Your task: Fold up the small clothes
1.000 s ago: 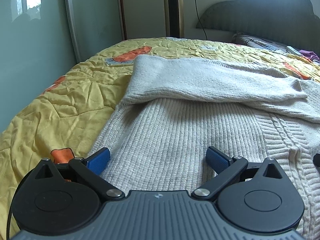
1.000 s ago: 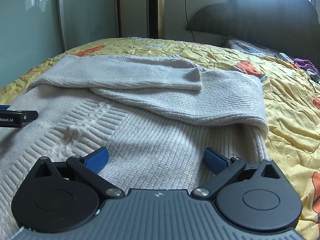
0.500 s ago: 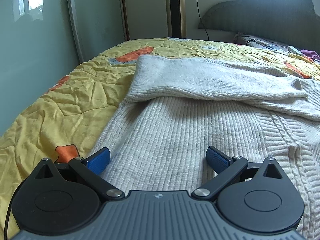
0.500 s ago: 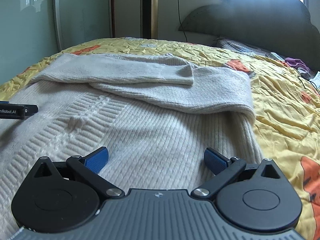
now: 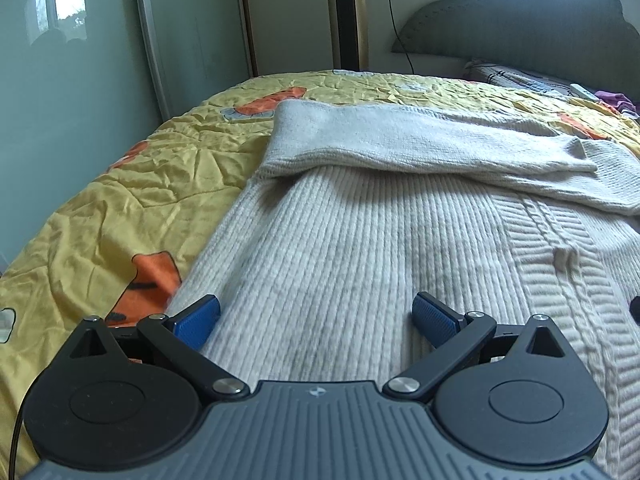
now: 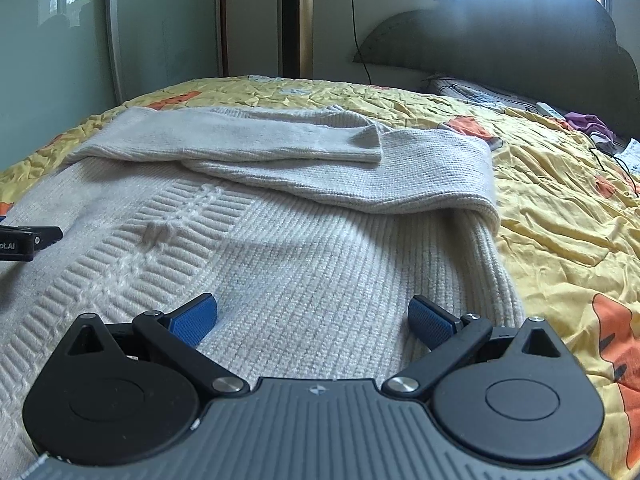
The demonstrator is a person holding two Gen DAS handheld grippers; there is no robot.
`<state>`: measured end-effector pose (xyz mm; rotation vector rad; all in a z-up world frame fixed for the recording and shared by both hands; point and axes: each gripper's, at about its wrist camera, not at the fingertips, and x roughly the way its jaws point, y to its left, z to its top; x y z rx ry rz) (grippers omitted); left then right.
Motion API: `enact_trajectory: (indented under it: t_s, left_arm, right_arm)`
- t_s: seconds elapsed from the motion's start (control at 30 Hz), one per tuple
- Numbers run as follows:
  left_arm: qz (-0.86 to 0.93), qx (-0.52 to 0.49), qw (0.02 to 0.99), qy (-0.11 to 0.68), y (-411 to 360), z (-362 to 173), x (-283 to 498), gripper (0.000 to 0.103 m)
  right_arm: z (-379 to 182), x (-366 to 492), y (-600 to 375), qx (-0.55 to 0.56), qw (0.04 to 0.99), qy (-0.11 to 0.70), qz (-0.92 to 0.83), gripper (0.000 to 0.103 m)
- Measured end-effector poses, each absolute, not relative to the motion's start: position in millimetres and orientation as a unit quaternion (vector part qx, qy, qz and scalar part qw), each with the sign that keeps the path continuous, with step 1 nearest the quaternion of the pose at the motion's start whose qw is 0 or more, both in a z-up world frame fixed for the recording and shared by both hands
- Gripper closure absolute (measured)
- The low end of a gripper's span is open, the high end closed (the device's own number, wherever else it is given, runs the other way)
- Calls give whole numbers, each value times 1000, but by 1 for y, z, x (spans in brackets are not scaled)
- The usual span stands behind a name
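A cream ribbed knit sweater [image 5: 360,240] lies flat on the bed, both sleeves folded across its far part [image 5: 420,140]. It also shows in the right wrist view [image 6: 320,272], the upper sleeve [image 6: 248,136] lying over the other. My left gripper [image 5: 316,320] is open and empty, low over the sweater's near left edge. My right gripper [image 6: 312,320] is open and empty over the near right part. The left gripper's tip [image 6: 28,240] shows at the right wrist view's left edge.
The bed has a wrinkled yellow quilt [image 5: 140,200] with orange patches. A dark headboard [image 6: 500,36] and pillow stand at the far right. A gold tower fan [image 6: 294,16] and a mirrored wardrobe [image 5: 60,80] stand beyond the bed. Purple cloth [image 6: 588,124] lies far right.
Both grippers have drawn back and risen a little over the sweater; they stay open. The sweater has not moved.
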<state>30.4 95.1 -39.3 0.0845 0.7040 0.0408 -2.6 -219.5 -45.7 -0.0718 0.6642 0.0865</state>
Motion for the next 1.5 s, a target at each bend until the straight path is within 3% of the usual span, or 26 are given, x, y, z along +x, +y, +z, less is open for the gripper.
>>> enact_trajectory:
  t_s: [0.9,1.5]
  left_arm:
    - [-2,43,939,342,111,-32,-27,0]
    - [-78,15,939,334,194,-4,-86,0]
  right_arm:
    - [-42,-44,-219,-32,940,335,51,0]
    - [-16,-113,-261,41,942,313,116,2]
